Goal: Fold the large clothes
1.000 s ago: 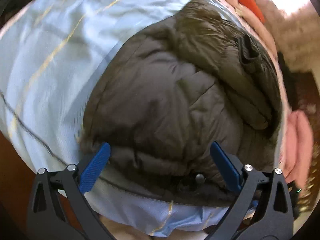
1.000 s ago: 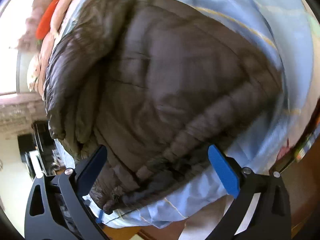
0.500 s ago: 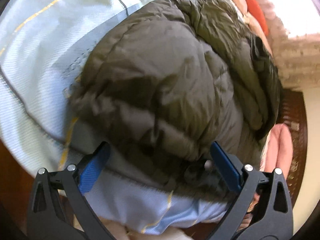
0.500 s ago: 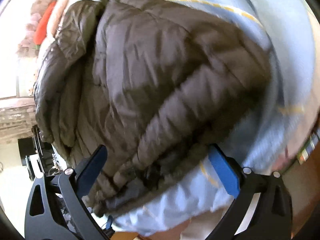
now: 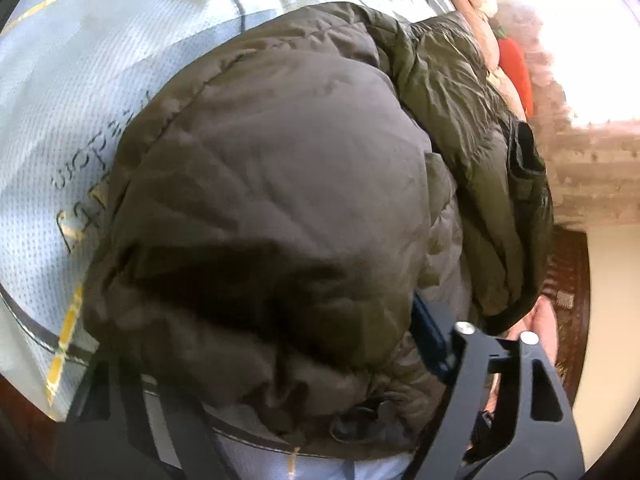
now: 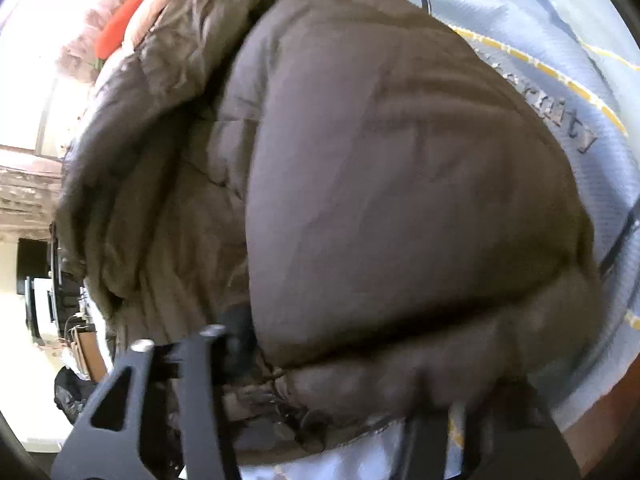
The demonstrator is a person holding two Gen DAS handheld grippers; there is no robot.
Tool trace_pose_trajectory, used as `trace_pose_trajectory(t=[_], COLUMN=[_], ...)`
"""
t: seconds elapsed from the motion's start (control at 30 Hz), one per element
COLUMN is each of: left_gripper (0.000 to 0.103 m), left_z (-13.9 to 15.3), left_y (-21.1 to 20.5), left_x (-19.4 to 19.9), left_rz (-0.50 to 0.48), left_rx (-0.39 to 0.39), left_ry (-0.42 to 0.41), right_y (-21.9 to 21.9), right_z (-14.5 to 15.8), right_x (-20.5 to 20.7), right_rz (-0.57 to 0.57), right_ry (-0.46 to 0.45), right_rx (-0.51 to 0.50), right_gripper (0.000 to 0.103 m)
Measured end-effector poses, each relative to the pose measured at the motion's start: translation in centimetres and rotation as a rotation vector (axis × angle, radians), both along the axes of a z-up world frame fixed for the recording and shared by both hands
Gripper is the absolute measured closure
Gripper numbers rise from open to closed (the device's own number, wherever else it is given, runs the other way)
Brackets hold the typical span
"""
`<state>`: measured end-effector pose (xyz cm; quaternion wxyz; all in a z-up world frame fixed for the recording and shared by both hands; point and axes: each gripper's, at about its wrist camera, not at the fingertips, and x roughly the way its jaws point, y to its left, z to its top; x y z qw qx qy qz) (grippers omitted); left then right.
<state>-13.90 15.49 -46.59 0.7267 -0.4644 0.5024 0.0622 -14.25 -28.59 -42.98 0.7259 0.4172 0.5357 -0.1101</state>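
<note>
Both grippers have just been closing on the puffy brown jacket (image 5: 280, 200) lying on the pale blue bedsheet (image 5: 60, 100): left gripper (image 5: 256, 344) and right gripper (image 6: 340, 364) pinch its near hem. Slippery padding could slide free, or sheet get caught.

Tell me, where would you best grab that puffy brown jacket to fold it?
Grip the jacket by its near hem, coming down from above at the bed's edge. That edge bunches thickly and overhangs slightly, so both grippers can pinch it.
</note>
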Motion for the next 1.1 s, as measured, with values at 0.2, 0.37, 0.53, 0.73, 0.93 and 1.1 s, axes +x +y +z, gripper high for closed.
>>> trace_pose_trajectory(t=[0.2, 0.37, 0.53, 0.73, 0.93, 1.1], left_gripper=[0.084, 0.087, 0.087, 0.087, 0.087, 0.087], left_z=[-0.4, 1.0, 5.7, 12.2, 17.5, 18.3], left_y=[0.3, 0.4, 0.7, 0.5, -0.6, -1.0], left_x=[0.7, 1.8, 2.7, 8.1, 16.2, 24.1], left_rz=[-0.041, -0.07, -0.088, -0.182, -0.254, -0.314], left_rx=[-0.089, -0.107, -0.191, -0.152, -0.118, -0.126], left_ry=[-0.044, -0.064, -0.2, -0.339, -0.493, -0.533], right_y=[0.4, 1.1, 0.9, -0.3, -0.7, -2.1], right_z=[1.5, 4.9, 10.0, 16.0, 20.2, 21.1], right_x=[0.4, 1.7, 4.9, 10.0, 16.8, 24.8], right_rz=[0.072, 0.177, 0.295, 0.336, 0.4, 0.401], right_ry=[-0.009, -0.063, -0.182, -0.312, -0.401, -0.367], right_rx=[-0.068, -0.08, -0.076, -0.05, -0.106, -0.11], right_gripper=[0.087, 0.089, 0.089, 0.089, 0.089, 0.09])
